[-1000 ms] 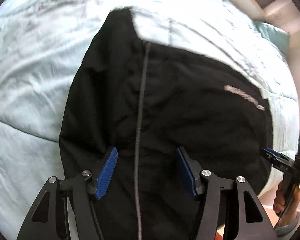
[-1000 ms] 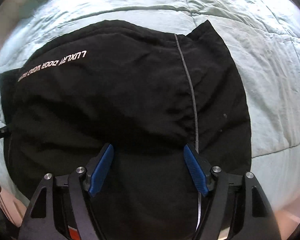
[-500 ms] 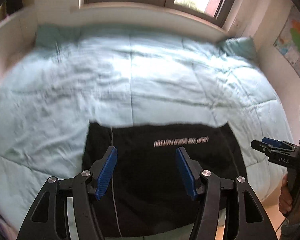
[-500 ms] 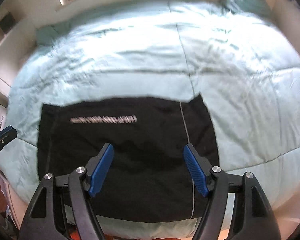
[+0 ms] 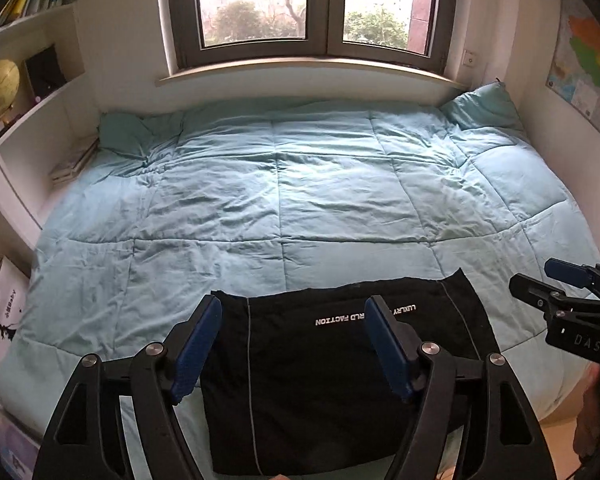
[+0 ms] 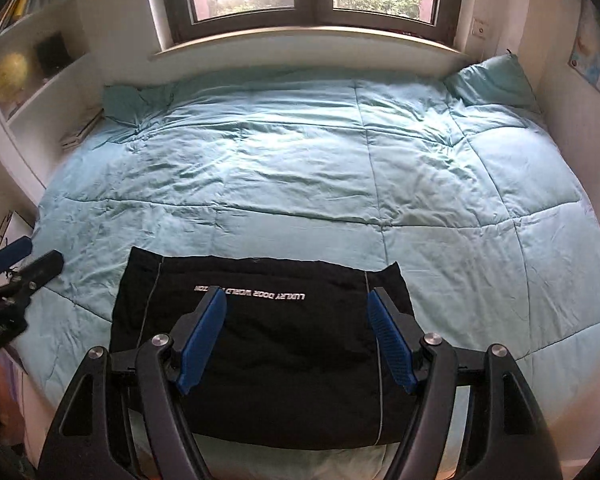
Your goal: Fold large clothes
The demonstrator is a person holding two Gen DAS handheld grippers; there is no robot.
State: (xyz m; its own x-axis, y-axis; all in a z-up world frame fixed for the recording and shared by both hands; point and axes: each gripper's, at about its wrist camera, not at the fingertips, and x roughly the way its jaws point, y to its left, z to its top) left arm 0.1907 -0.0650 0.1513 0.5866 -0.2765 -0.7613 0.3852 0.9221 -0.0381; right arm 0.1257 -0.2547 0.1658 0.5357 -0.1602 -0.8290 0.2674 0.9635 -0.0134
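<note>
Black garment [image 5: 340,380], folded into a flat rectangle, lies on the near edge of the bed, on the pale blue quilt [image 5: 284,200]. It sits below and ahead of both grippers, which hang above it without touching it. Its near edge is cut off by the bottom of both views and partly hidden behind the gripper arms. What kind of clothing it is cannot be told from the fold. A line of white lettering [image 6: 250,293] runs across it, upside down from the grippers' side; a blue finger covers the middle letters in each view, so the wording is not fully readable. Thin grey piping runs from the far edge toward the near edge on either side. The far right corner sticks out in a small point. The long axis runs left to right, parallel to the bed's near edge and to the window [image 5: 312,12] beyond.

The left gripper [image 5: 294,352] has its jaws opening, with nothing between them. The right gripper [image 6: 296,344] stands spread and empty. In the left view the right one shows only in part at the frame's right edge, with a bit of the hand [image 5: 590,420] below it.
</note>
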